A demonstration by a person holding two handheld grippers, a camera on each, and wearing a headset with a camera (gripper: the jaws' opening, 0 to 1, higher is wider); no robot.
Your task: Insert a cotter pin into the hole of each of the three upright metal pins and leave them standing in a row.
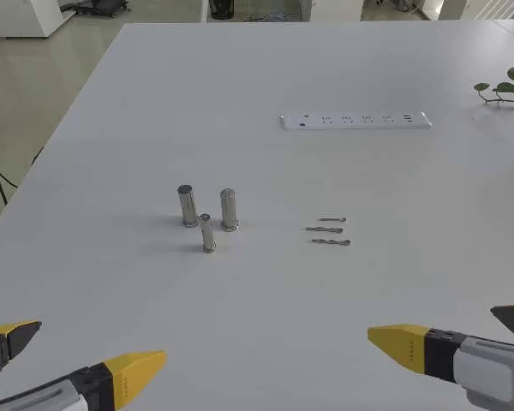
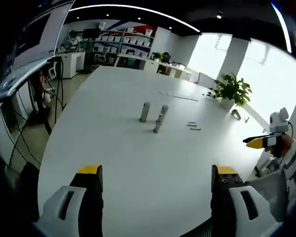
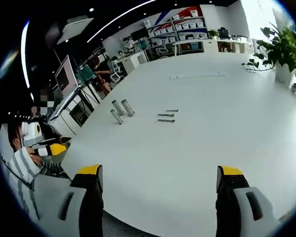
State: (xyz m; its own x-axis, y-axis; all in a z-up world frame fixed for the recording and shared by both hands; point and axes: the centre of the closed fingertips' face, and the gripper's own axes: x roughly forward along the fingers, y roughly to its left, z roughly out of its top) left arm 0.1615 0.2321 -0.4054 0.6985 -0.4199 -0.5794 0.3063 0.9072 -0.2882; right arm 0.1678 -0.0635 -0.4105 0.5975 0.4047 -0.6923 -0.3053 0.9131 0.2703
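— Grippers at the near edge: how do we hold them?

— We hold the yellow-tipped left gripper [image 1: 101, 339] and the yellow-tipped right gripper [image 1: 430, 322] low and level over the bench, one at each side, both well apart from the work. Each pair of jaws is spread wide, grasping nothing.

— And the parts?

— Three short, polished metal cylinder pins [image 1: 207, 231] stand upright in a tight cluster mid-table, two behind and a slimmer one in front. To their right, apart from them, three thin grey metal cotter pins [image 1: 325, 229] lie flat and loose on the table, one behind another in roughly parallel lines.

— The setting?

— We work on a smooth, matt white table [image 1: 240, 103]. A long white power strip [image 1: 355, 121] lies farther back, and a green leafy sprig [image 1: 505, 86] reaches in at the right edge. Our gripper views take in an open office with shelves, desks, a potted plant [image 2: 232, 89] and bright windows.
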